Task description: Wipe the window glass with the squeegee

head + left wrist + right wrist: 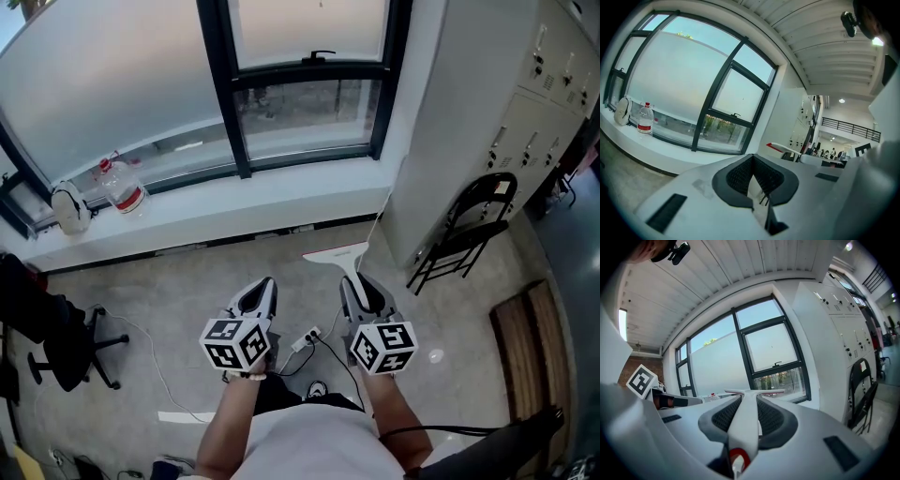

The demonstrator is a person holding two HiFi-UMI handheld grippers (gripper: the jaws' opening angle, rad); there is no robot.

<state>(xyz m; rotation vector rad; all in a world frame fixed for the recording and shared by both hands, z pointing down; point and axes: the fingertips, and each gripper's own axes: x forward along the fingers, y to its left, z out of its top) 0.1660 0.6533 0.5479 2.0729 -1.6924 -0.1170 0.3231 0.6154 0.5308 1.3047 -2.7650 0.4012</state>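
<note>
Squeegee (pixel 335 253) clamped by its handle in the right hand-held gripper (pixel 356 284); left hand-held gripper (pixel 264 286) closed, empty.

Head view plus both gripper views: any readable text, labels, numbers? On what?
No text can be read in any view.
Bottle on the sill: red label, print too small to read.
Left marker cube and right marker cube: black-and-white square patterns only, no letters or digits.
Lockers: nothing legible on the doors.
</note>
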